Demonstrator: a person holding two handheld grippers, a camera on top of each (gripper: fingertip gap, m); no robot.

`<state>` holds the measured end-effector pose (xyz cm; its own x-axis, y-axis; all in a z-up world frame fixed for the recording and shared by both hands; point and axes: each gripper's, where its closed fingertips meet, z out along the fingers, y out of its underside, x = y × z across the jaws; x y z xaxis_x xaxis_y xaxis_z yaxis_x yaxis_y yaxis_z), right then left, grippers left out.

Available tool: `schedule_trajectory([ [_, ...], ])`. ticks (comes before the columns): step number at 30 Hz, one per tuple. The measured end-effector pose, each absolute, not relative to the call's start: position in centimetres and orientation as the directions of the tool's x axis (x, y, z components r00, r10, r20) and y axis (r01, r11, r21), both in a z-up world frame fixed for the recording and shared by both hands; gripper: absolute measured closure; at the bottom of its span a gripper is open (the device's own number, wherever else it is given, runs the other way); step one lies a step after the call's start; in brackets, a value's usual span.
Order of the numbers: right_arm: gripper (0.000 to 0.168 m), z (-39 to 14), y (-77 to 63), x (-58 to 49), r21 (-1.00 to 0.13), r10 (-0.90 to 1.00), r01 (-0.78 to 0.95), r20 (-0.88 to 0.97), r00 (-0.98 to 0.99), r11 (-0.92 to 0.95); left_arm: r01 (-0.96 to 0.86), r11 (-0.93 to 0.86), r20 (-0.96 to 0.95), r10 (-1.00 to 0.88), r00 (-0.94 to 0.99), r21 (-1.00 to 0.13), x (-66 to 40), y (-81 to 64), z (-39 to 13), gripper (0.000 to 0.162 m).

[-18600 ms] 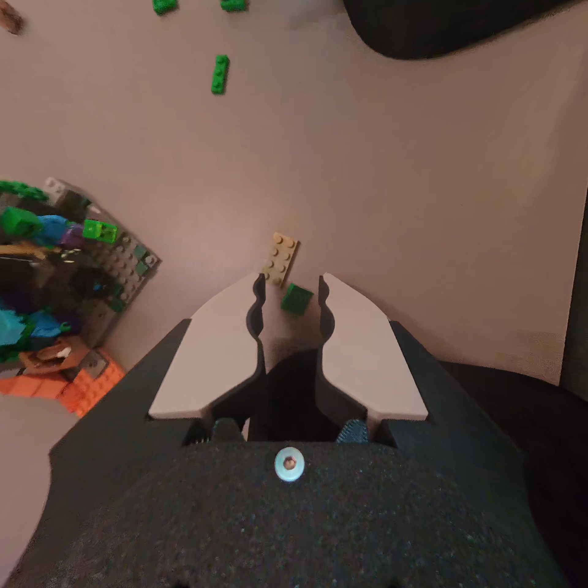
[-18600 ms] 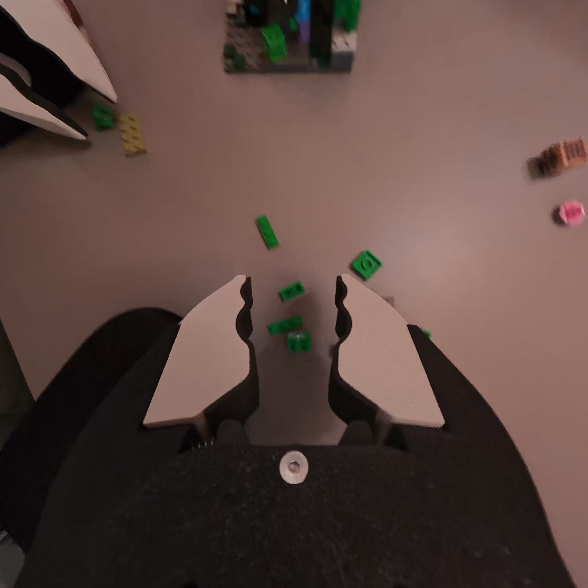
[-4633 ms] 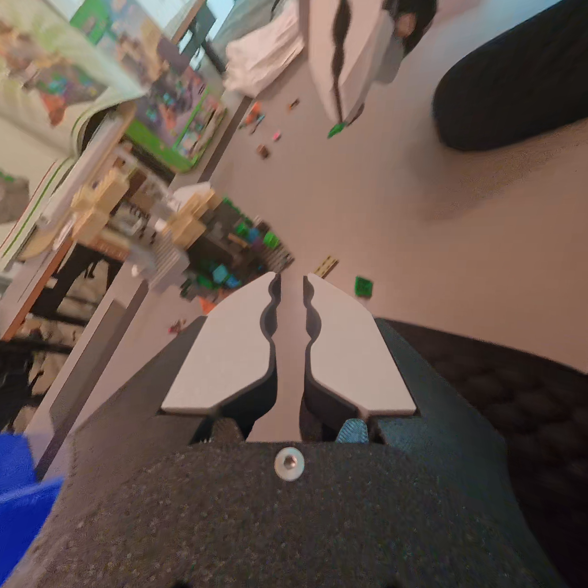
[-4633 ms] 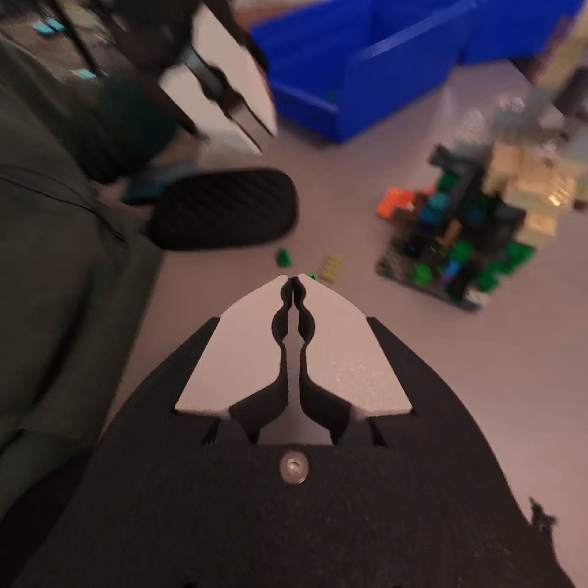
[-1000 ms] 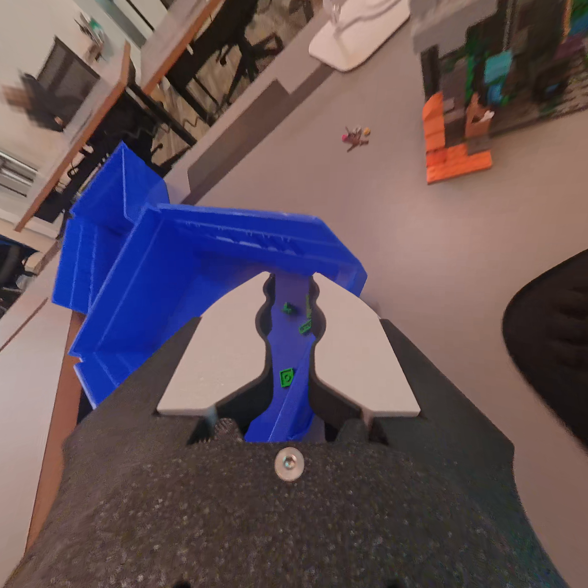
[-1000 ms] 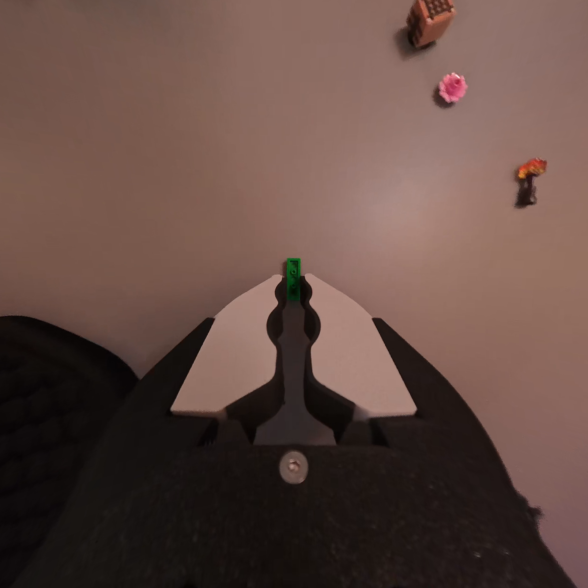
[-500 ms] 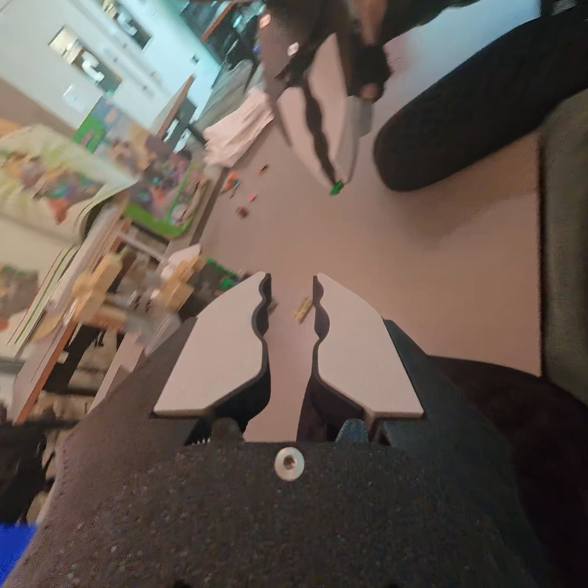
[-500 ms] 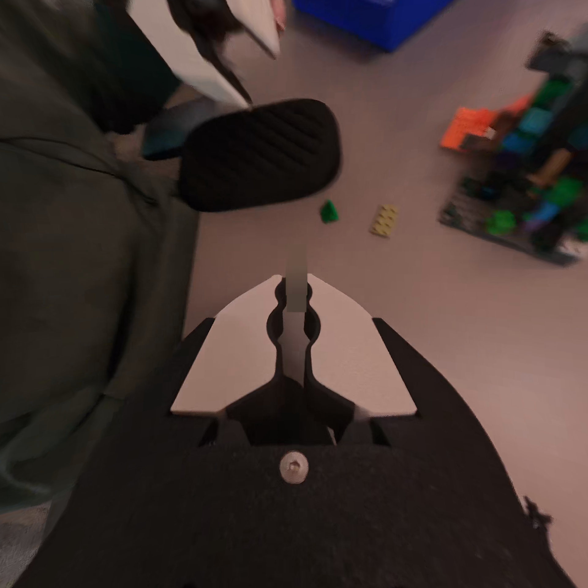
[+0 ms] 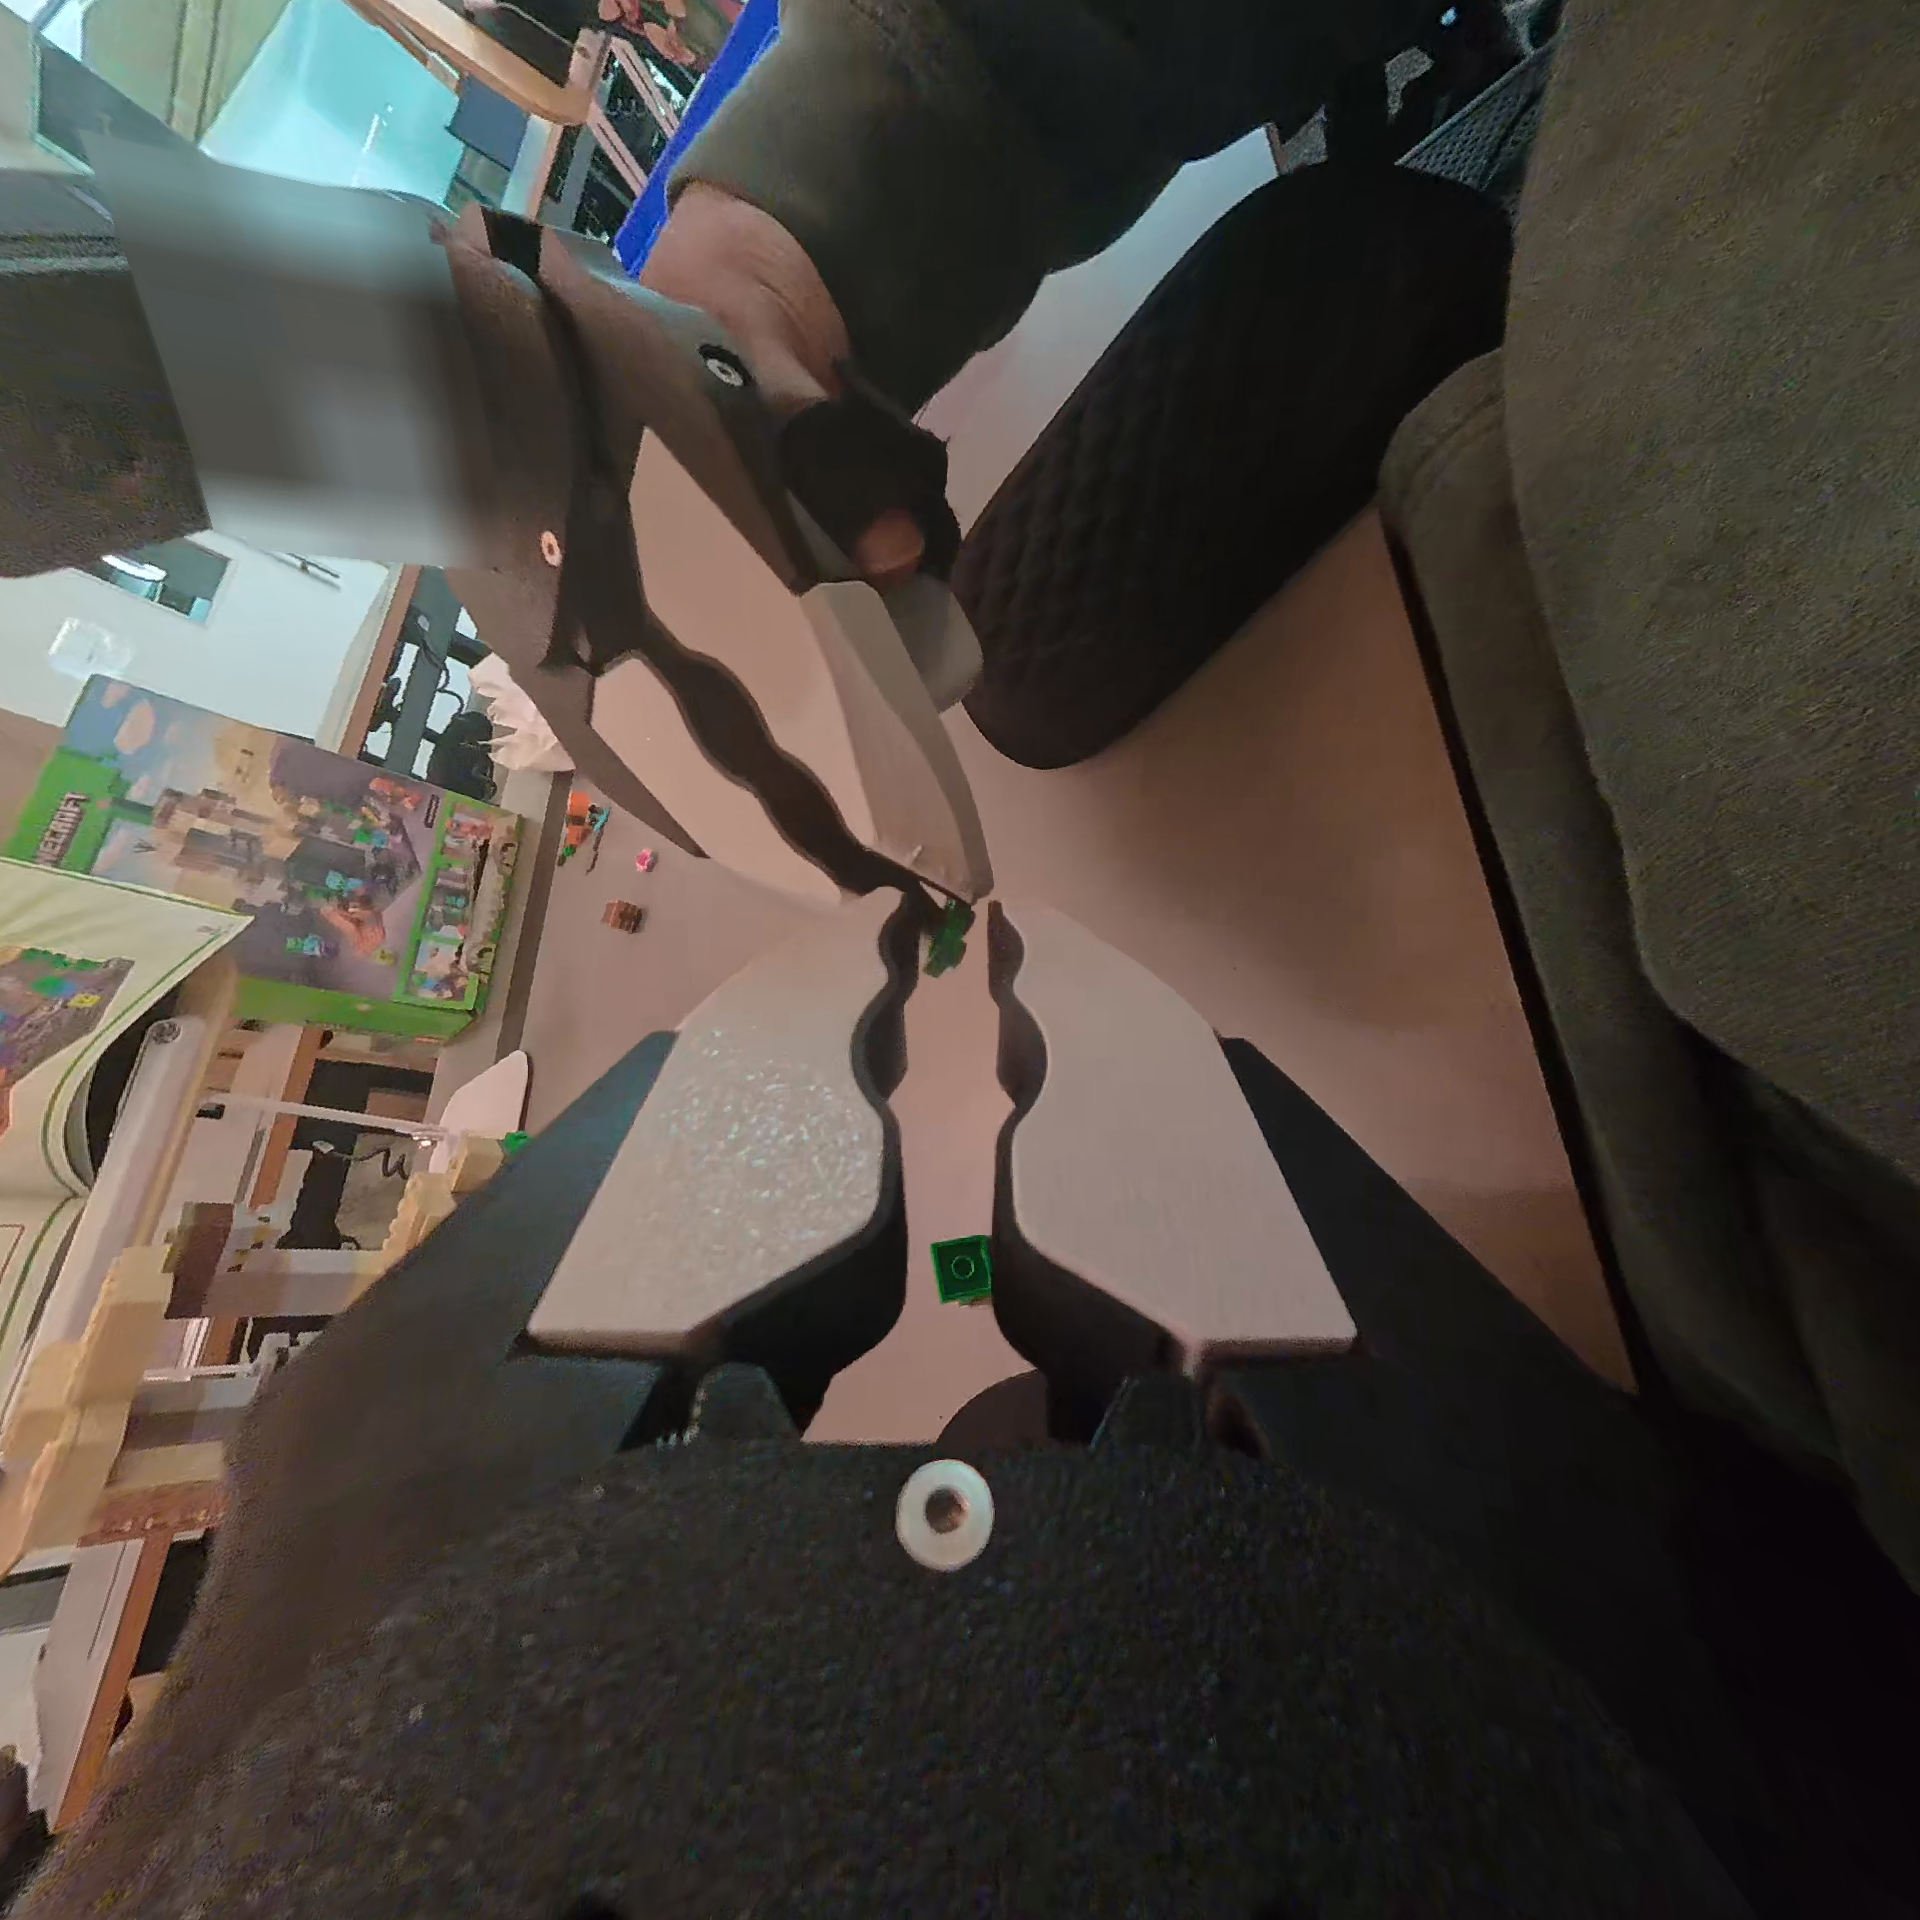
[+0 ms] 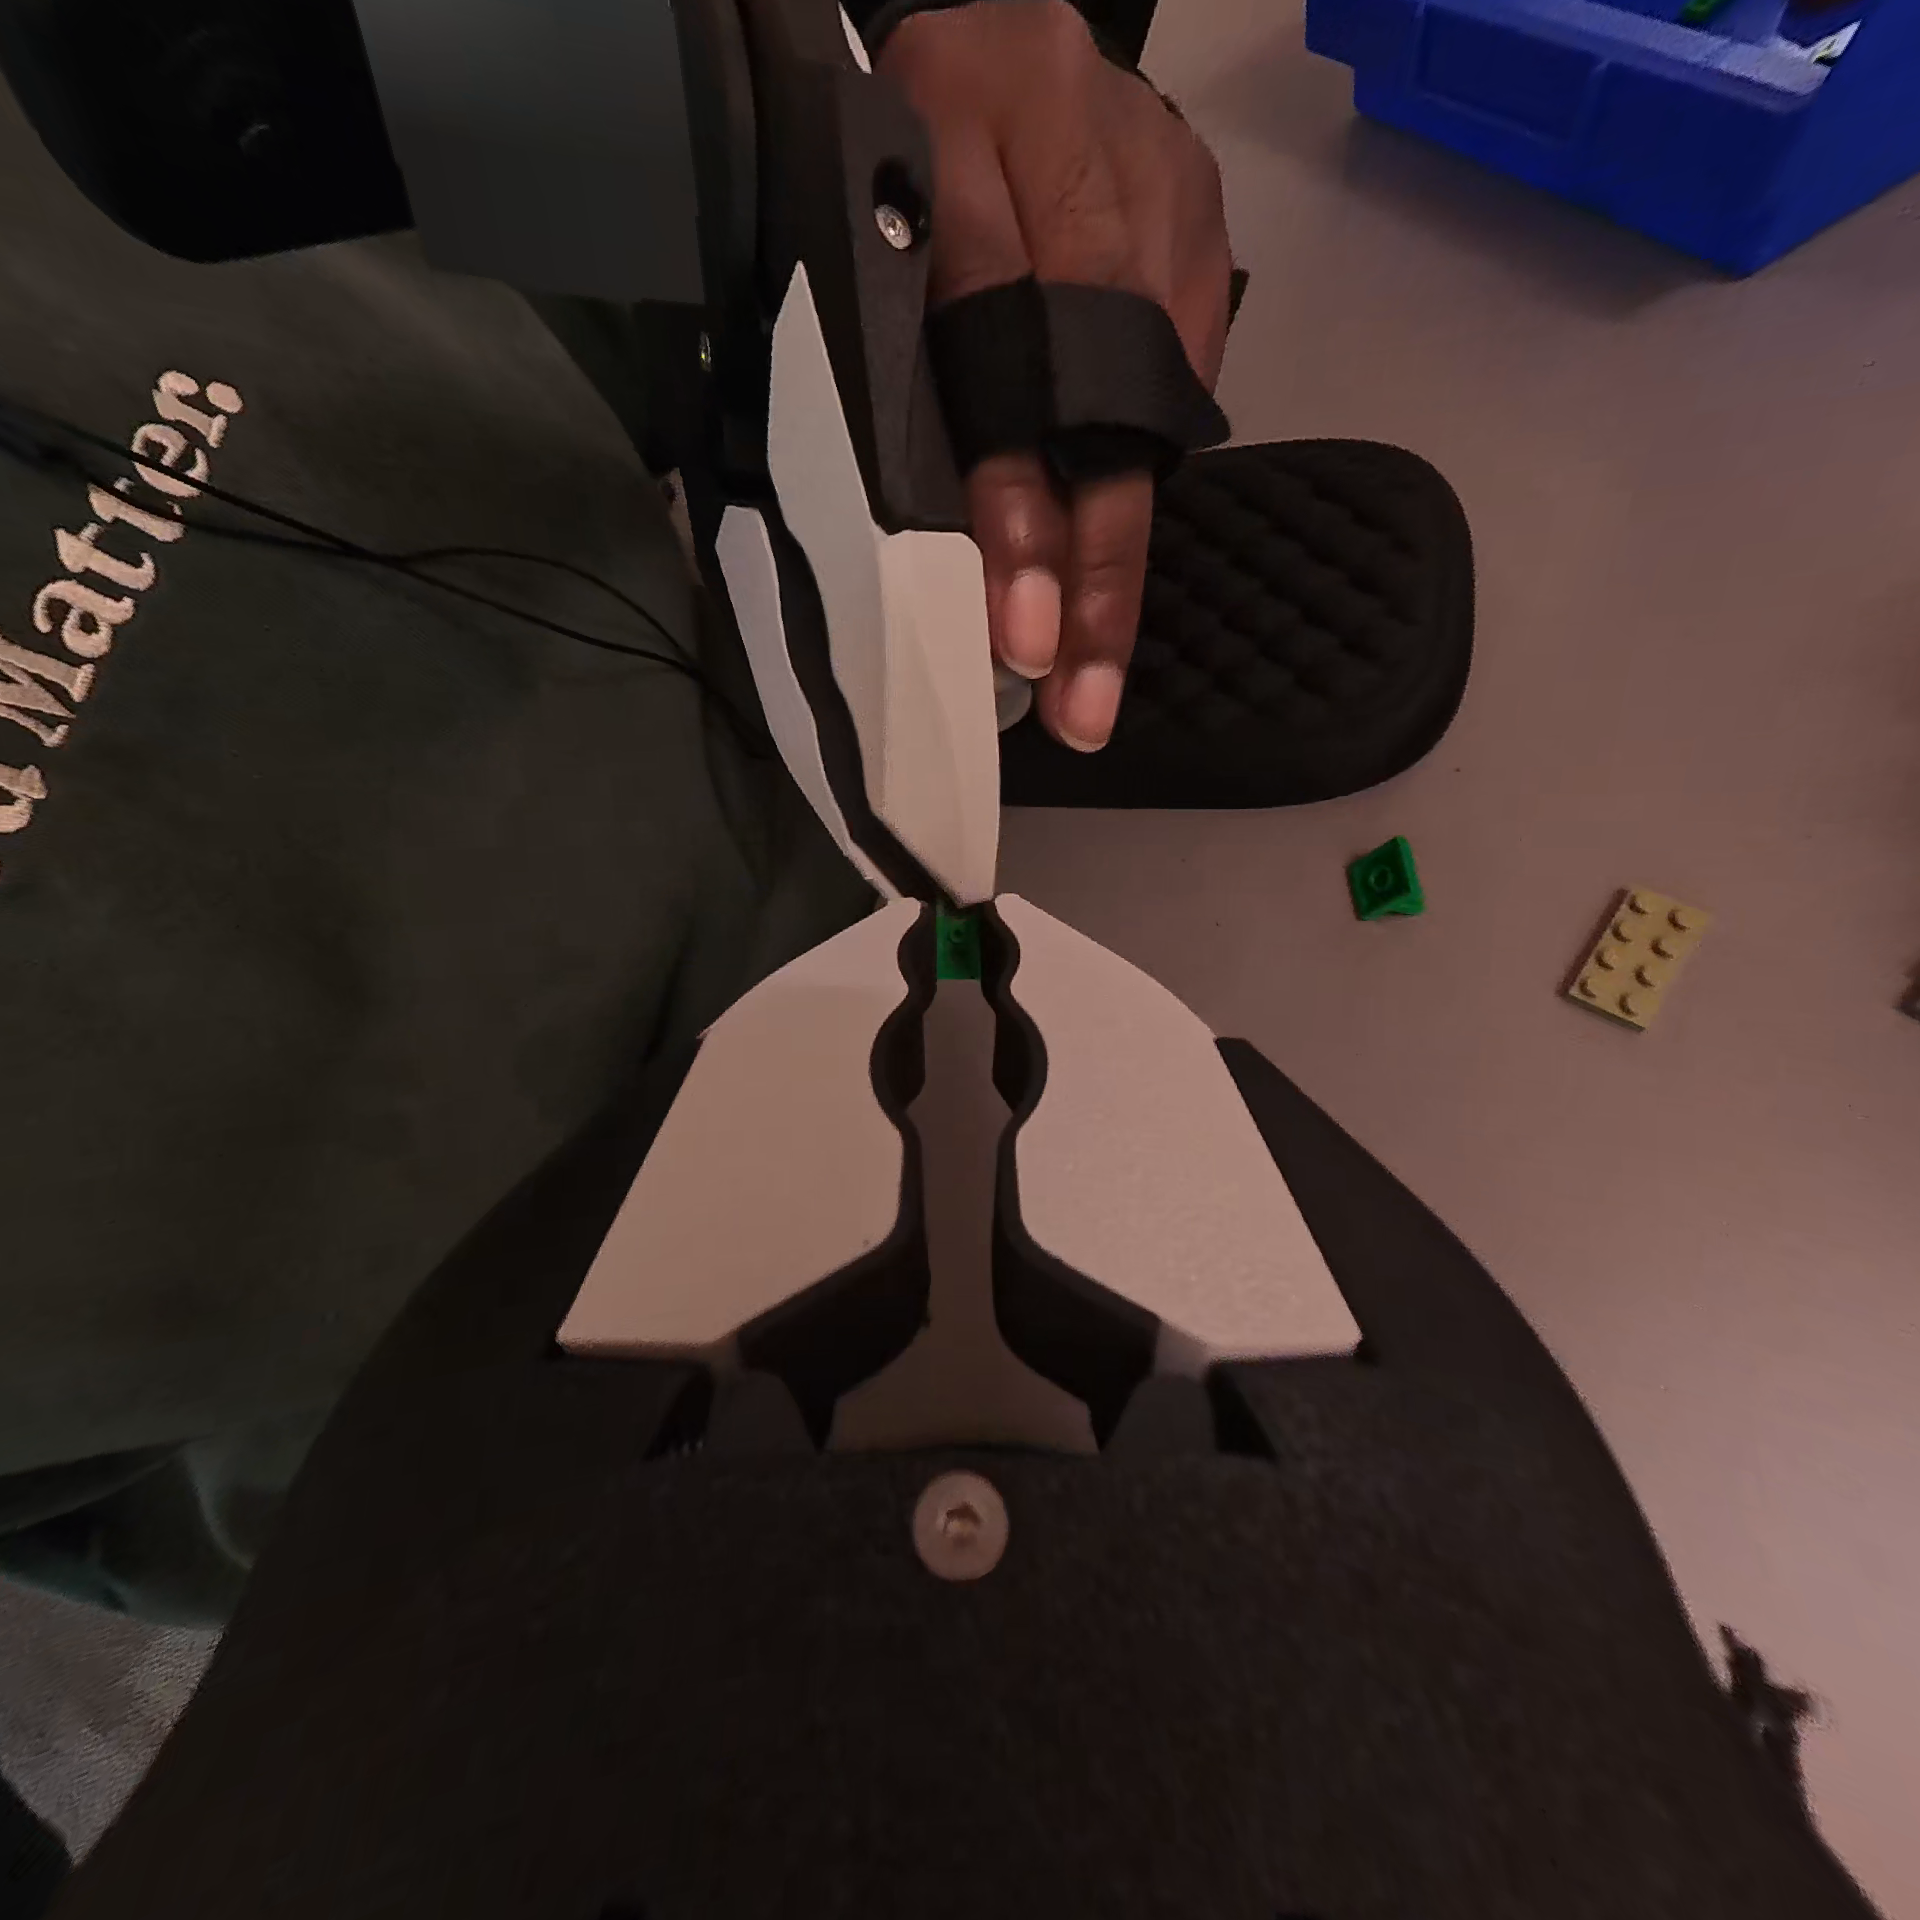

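Tool tips crowded nose-to-nose

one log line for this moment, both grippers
right gripper: shut on green plate | left gripper: open, tips at that plate | on table: green tile, tan plate

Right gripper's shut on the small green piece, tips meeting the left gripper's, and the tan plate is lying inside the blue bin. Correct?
Not quite. The tan plate lies on the table, outside the blue bin, as the right wrist view shows. The rest holds: the right gripper is shut on the small green piece, tips meeting the left gripper.
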<state>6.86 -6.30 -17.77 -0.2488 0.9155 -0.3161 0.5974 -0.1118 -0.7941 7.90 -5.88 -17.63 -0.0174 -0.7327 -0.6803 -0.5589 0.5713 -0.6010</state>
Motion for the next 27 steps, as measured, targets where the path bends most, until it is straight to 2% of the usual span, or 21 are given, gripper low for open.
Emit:
schedule_trajectory([
  [7, 0.16, -18.0, -6.3, 6.6, -0.794, 0.897, 0.588, -0.364, -0.251, -0.157, -0.56, 0.57, -0.684, -0.73, -0.007, -0.602, 7.7, -6.0, -18.0, 0.158],
  [27, 0.156, -16.1, -2.9, 7.8, -0.845, 0.914, 0.445, -0.387, -0.123, -0.298, -0.561, 0.458, -0.632, -0.758, 0.158, -0.689, 6.5, -3.5, -17.2, 0.159],
])
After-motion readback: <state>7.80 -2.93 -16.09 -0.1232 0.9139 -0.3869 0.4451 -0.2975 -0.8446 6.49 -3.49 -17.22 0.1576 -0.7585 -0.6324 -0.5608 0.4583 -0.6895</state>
